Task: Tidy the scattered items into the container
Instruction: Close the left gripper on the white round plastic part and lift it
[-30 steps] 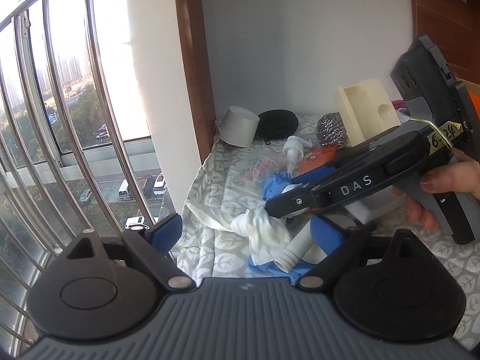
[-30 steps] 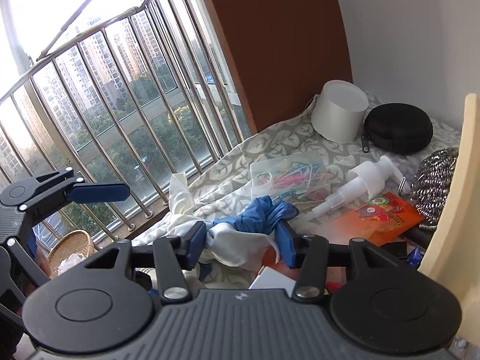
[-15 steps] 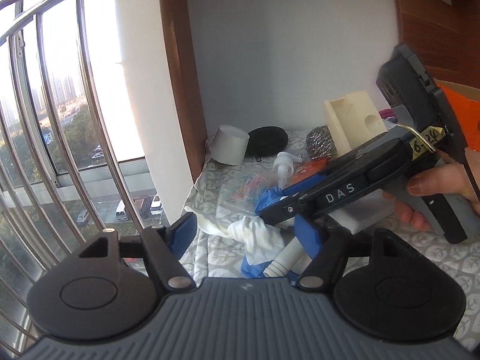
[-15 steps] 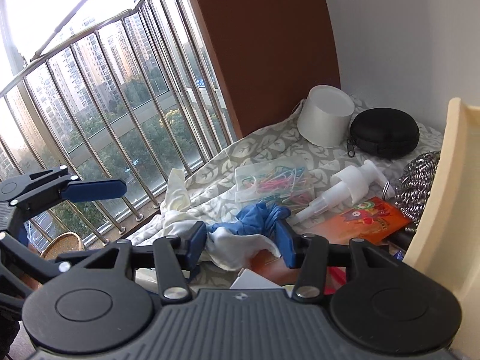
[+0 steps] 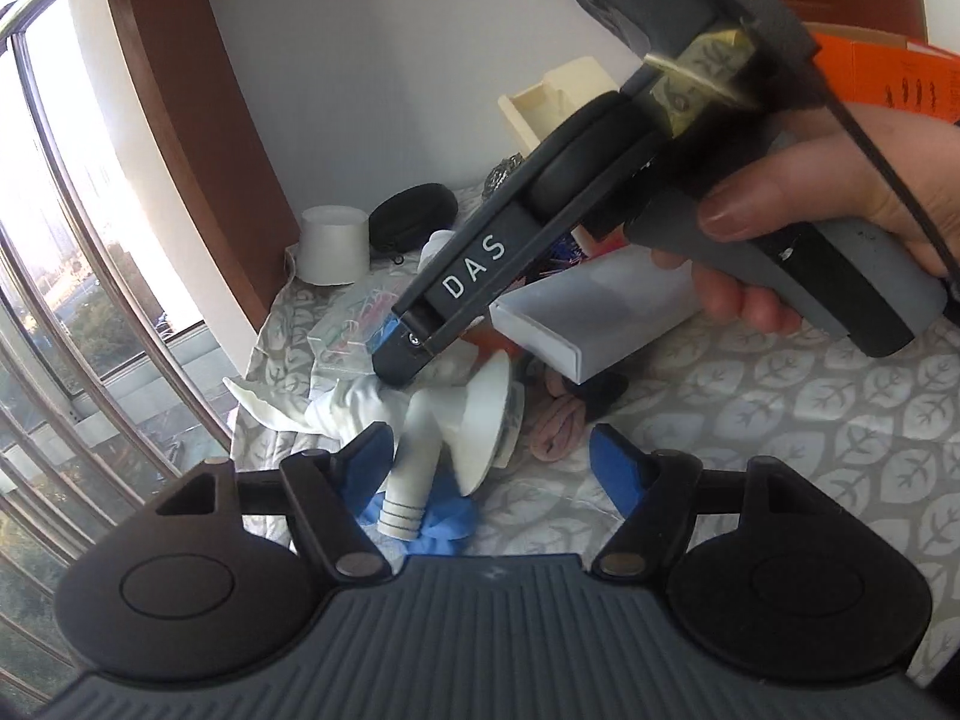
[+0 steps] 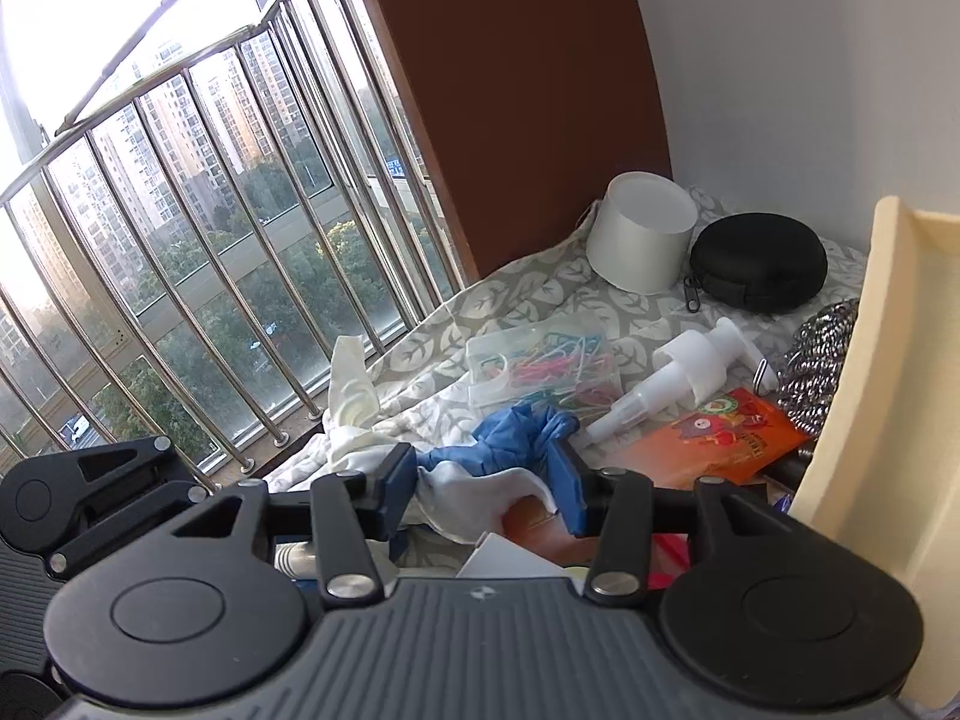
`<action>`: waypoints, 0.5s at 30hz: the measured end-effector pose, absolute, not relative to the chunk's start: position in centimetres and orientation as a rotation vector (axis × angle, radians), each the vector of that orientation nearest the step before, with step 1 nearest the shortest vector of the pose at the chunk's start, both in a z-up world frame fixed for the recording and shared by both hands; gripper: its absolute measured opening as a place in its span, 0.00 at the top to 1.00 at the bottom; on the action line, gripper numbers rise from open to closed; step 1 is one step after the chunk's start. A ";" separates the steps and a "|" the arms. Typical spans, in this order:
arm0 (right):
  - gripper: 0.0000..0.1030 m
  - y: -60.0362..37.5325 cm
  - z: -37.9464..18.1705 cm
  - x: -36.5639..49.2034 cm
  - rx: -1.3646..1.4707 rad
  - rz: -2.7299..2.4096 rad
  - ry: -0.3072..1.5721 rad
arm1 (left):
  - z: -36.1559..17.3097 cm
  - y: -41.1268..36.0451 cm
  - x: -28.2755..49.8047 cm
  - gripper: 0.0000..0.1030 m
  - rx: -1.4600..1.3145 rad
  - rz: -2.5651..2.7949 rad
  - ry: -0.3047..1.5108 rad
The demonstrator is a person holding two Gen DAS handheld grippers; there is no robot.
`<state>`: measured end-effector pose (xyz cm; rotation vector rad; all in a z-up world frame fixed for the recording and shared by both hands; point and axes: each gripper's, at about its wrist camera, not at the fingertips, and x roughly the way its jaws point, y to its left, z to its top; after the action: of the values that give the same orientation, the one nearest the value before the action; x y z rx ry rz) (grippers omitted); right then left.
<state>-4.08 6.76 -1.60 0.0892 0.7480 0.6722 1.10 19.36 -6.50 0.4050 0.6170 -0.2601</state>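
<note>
Leaf-print cloth (image 5: 780, 408); funnel (image 5: 444, 420) (spout camera-ward)

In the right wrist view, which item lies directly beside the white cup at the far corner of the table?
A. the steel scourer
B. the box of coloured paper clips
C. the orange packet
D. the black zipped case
D: the black zipped case sits right next to the white cup; the other items lie nearer the camera.

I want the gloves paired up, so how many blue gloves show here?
2: one blue glove between the right gripper fingers; another lies under the white funnel. Others may be hidden.
</note>
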 end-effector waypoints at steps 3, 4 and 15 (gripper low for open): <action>0.53 6.8 -2.0 -4.0 0.062 0.684 0.743 | -6.9 20.0 1.7 0.49 0.374 -0.197 0.622; 0.53 6.7 -2.2 -3.7 0.049 0.691 0.742 | -6.9 20.3 2.0 0.60 0.362 -0.176 0.631; 0.48 6.2 -2.9 -2.1 -0.082 0.687 0.681 | -7.0 20.3 2.7 0.62 0.326 -0.145 0.655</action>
<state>-2.10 6.22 -2.93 -0.0822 0.6809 0.6867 2.65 20.33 -7.03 0.3260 0.6554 -0.1451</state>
